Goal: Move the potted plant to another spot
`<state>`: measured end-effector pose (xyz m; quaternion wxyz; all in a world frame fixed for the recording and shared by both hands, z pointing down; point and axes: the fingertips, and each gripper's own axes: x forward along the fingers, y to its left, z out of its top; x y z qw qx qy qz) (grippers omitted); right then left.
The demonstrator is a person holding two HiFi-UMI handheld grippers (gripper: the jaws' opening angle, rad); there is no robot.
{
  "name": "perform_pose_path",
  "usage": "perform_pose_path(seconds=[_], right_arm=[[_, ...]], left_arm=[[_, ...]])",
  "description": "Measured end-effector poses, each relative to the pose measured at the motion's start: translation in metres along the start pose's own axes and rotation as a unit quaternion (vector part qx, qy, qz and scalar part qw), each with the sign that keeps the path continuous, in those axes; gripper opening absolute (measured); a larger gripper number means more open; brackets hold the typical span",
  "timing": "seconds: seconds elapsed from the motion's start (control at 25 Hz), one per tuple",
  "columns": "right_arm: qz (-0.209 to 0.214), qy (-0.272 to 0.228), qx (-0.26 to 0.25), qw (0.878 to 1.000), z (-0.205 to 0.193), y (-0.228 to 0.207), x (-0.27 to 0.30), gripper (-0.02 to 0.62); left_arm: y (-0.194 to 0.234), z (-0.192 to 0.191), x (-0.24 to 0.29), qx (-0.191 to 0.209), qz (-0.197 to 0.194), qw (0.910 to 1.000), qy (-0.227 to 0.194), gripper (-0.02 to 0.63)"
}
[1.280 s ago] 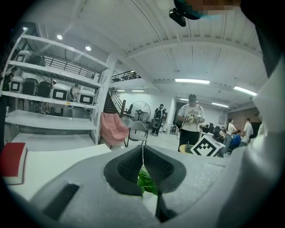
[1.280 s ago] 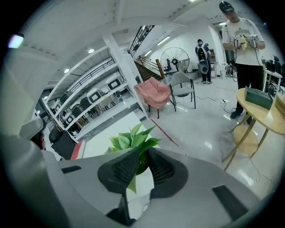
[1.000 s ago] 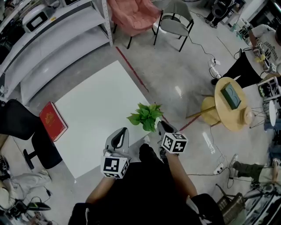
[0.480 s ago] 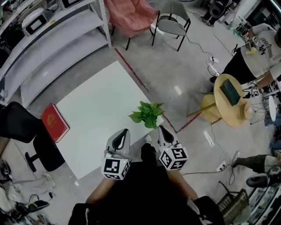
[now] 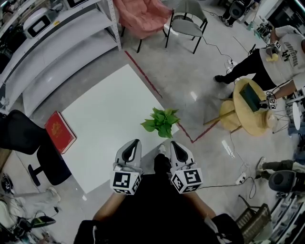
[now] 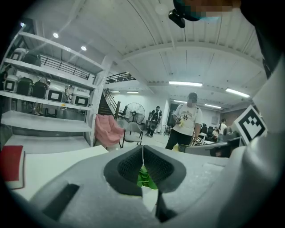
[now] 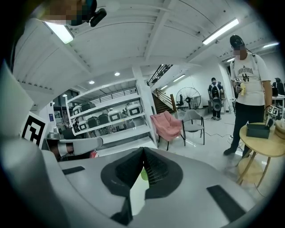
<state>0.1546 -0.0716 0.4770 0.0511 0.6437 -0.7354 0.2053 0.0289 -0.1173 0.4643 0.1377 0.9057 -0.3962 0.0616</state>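
The potted plant (image 5: 161,123), a small bunch of green leaves, stands at the near right corner of the white table (image 5: 105,119). My right gripper (image 5: 172,143) hovers just short of the plant on the near side, shut with nothing in it. To its left, my left gripper (image 5: 134,142) hangs over the table's near edge, also shut and empty. In the left gripper view the closed tips (image 6: 143,147) meet, and the plant's leaves (image 6: 143,177) show under them. In the right gripper view the tips (image 7: 143,149) touch too, with a bit of green leaf (image 7: 143,175) behind them.
A red book (image 5: 59,131) lies at the table's left edge, beside a black office chair (image 5: 21,136). White shelves (image 5: 57,43) stand at the far left; a pink chair (image 5: 143,14) and a grey chair (image 5: 188,24) stand beyond the table. A round wooden table (image 5: 252,114) and a standing person (image 5: 281,52) are at the right.
My right gripper has drawn back from the plant's base toward my body, risen, and shut. The plant stays on the table. The left gripper has kept still.
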Motion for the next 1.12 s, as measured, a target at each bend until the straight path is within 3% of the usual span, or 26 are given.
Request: perform_pose_path(seconds=[1.12], right_arm=[[0.004, 0.011, -0.012, 1.0, -0.0066, 0.0023, 0.0072, 0.011]], left_arm=[[0.0059, -0.0008, 0.0039, 0.0, 0.001, 1.0, -0.003, 0.02]])
